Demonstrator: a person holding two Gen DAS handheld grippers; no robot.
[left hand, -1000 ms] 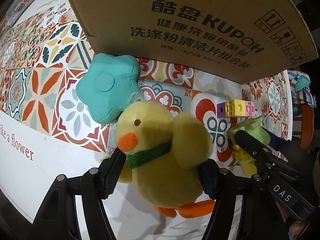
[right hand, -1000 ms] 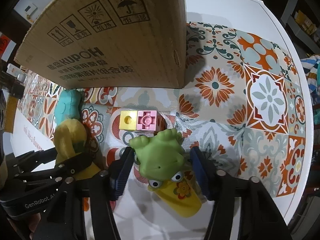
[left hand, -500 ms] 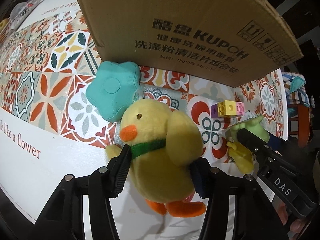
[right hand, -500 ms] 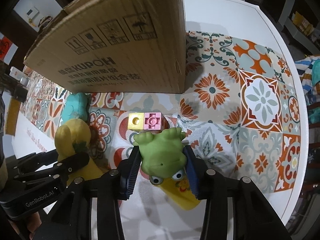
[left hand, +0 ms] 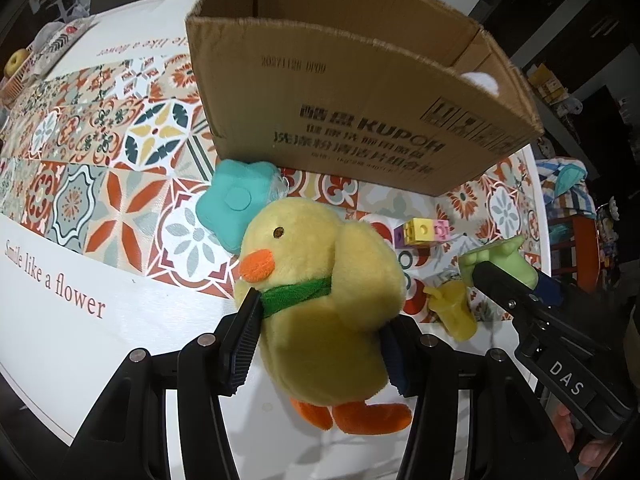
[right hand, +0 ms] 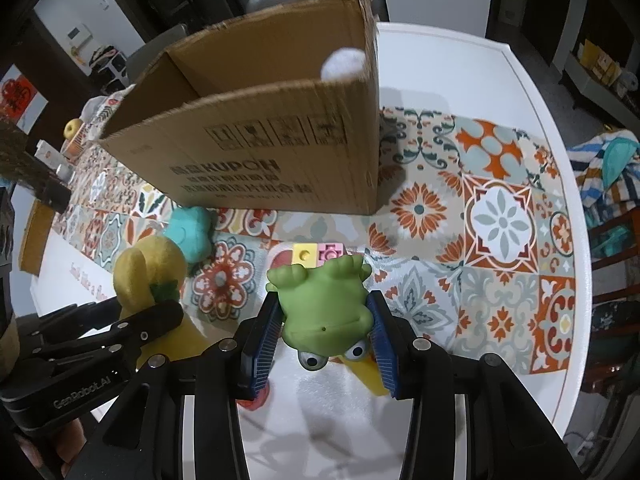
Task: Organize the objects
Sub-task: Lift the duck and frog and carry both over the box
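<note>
My left gripper [left hand: 316, 344] is shut on a yellow plush duck [left hand: 324, 300] with a green scarf and orange feet, held off the table. My right gripper [right hand: 326, 334] is shut on a green rubber frog toy [right hand: 324, 312] with a yellow part under it, also lifted. The frog [left hand: 500, 258] and the right gripper show at the right of the left wrist view. The duck [right hand: 148, 268] shows at the left of the right wrist view. An open cardboard box [left hand: 360, 120] [right hand: 260, 148] stands just beyond, with something white [right hand: 344, 62] inside its far right corner.
A teal plush star [left hand: 232, 204] [right hand: 190, 230] lies by the box's near wall. A short row of purple, yellow and pink blocks [left hand: 424, 230] [right hand: 318, 252] lies on the patterned tablecloth [right hand: 500, 220]. Striped cloth on a chair [right hand: 604, 172] sits past the table's right edge.
Both grippers closed onto their toys and rose; the duck and the frog came off the table, and the box's open top came into view.
</note>
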